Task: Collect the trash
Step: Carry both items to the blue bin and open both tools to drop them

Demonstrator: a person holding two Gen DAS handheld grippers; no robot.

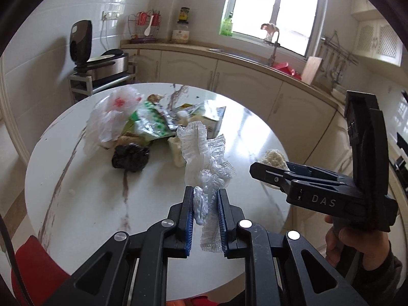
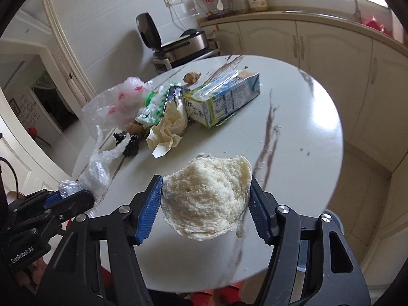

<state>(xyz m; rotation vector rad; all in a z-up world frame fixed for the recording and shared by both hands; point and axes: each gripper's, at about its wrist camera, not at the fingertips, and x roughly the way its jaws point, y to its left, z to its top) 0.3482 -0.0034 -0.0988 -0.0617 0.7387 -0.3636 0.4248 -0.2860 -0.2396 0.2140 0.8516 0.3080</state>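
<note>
We take the round white marble-patterned table (image 2: 306, 132) as our landmark; its near edge is cut off behind both grippers, so we cannot see what lies there. Behind the table, the cream kitchen cabinets (image 1: 229, 74) run under a bright window whose panes are washed out.

On the far half of the table we see the trash heap. The blue-and-green milk carton (image 2: 224, 99) lies on its side at the heap's right end. The clear plastic bag with red print (image 2: 119, 102) covers the left end and hides what lies beneath it. Between them the green-and-white foil wrapper (image 1: 150, 122) is partly buried, its print unreadable. In front of the carton lies the crumpled cream paper (image 2: 168, 130); left of it, the crumpled black plastic scrap (image 1: 131, 156), blurred. A small brown lump (image 2: 192, 77) sits alone at the far rim.

Above the table's near side, the right gripper (image 2: 206, 199) clamps the pale torn piece of steamed bun (image 2: 206, 199) between its blue pads, which hide the bun's flanks. The left gripper (image 1: 205, 214) pinches the crinkled clear plastic cap with elastic frill (image 1: 204, 153), which rises off the table and screens the heap's middle.
</note>
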